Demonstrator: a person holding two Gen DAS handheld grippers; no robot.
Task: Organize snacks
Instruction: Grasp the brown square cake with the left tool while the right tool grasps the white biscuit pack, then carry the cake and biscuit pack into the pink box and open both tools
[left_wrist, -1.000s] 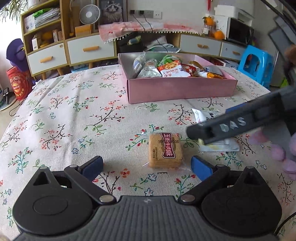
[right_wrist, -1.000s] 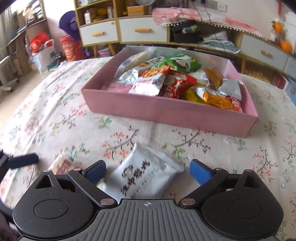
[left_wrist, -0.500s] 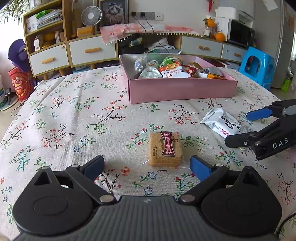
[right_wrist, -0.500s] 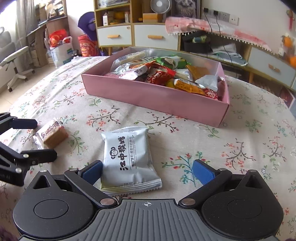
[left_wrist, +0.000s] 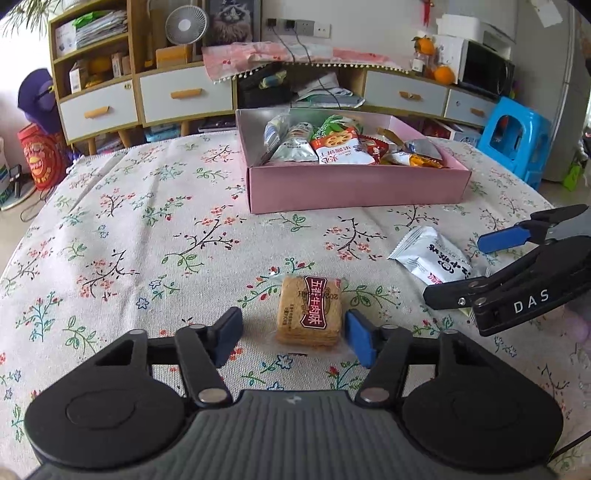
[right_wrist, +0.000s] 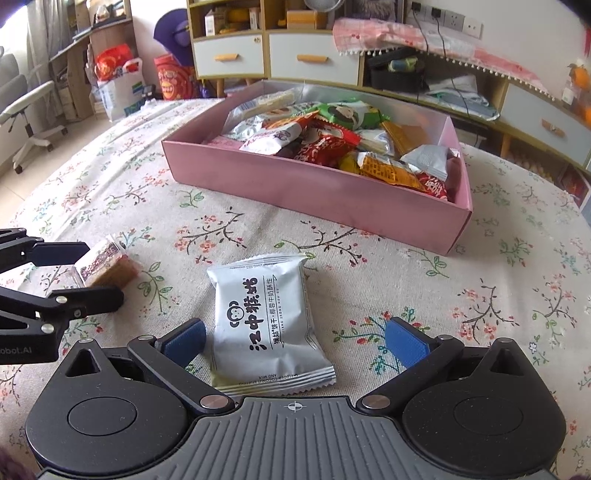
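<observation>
A clear-wrapped brown cracker pack (left_wrist: 309, 312) lies on the floral tablecloth between the fingers of my left gripper (left_wrist: 293, 338). The jaws are open but partly closed; the right pad sits at the pack's edge and the left pad stands apart. The pack also shows in the right wrist view (right_wrist: 107, 264). A silver biscuit packet (right_wrist: 264, 319) lies between the open fingers of my right gripper (right_wrist: 293, 341), touching neither pad. The packet shows in the left wrist view (left_wrist: 434, 260), with the right gripper (left_wrist: 491, 266) around it. A pink box (left_wrist: 354, 184) holding several snack packs stands beyond.
The pink box (right_wrist: 314, 192) sits at the far middle of the round table. Drawers and shelves (left_wrist: 166, 92) stand behind the table, and a blue stool (left_wrist: 513, 144) is at the right. Bare tablecloth (left_wrist: 129, 240) spreads to the left.
My left gripper's jaws have narrowed around the cracker pack. My right gripper has drawn back and settled with the silver packet between its open fingers.
</observation>
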